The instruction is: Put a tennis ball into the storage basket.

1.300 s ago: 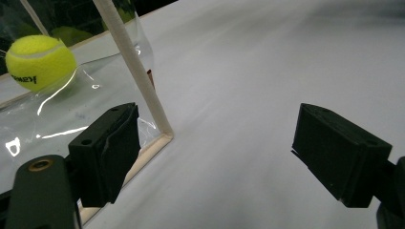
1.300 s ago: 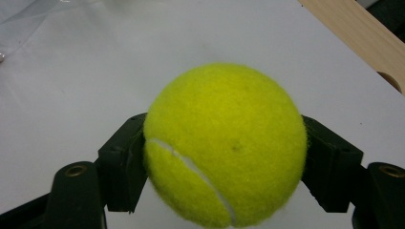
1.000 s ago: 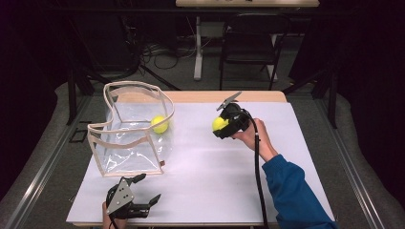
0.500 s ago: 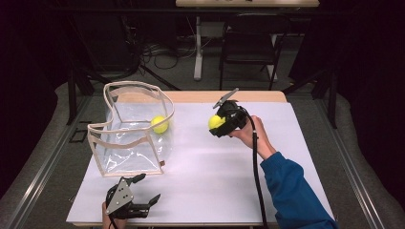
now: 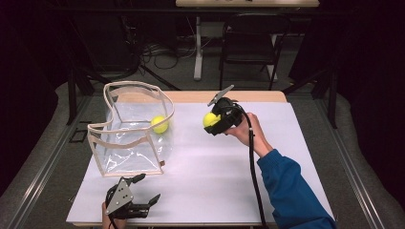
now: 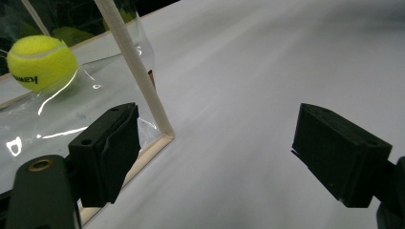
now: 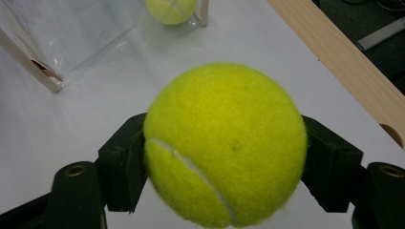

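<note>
Carry step: right gripper (image 5: 216,120) fingers pinching ball (image 7: 224,143) above worktop (image 5: 229,176); next, over bag (image 5: 129,138) and drop; left gripper (image 5: 143,193) fingers spread, idle

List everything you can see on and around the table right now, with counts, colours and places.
tennis ball: 1, yellow-green, clamped in the right hand-held gripper, off the table surface.
second tennis ball: 1, yellow-green, inside the clear bag at its far right side.
clear bag: 1, see-through plastic with beige trim, open top, on the table's left half.
table: 1, white top with a wooden far edge.
chair: 1, dark, folding, behind the table.
cables: several, on the floor behind the table.
left hand-held gripper: 1, black, jaws open, at the near left edge of the table.
right hand-held gripper: 1, black, shut on the tennis ball.
sleeve: 1, blue, on the right arm.
</note>
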The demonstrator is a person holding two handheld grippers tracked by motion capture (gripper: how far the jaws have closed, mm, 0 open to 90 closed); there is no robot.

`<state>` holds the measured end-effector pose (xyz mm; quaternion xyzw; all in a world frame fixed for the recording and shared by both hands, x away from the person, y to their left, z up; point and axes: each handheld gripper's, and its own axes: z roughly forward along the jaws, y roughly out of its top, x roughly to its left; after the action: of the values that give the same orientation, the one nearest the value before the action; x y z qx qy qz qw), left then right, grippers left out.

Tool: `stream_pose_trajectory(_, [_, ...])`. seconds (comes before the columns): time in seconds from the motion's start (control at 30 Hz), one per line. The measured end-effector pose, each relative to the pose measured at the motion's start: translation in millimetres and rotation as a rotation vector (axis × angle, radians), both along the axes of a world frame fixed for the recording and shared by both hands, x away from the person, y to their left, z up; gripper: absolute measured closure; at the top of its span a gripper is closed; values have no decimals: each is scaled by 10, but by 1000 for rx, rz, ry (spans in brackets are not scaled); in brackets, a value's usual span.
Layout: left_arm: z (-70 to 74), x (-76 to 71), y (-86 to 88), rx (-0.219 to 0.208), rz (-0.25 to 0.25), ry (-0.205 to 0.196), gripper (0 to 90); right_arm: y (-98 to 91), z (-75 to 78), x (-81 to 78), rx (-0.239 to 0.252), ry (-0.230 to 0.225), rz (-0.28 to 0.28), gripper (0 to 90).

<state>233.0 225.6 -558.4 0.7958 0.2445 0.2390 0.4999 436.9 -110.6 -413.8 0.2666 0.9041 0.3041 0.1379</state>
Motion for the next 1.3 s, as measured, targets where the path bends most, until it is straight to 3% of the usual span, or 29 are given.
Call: stream_pose_trajectory(1.3, [1,0,1,-2,-2,0,159,245,247,-41,-2,-21,69,264])
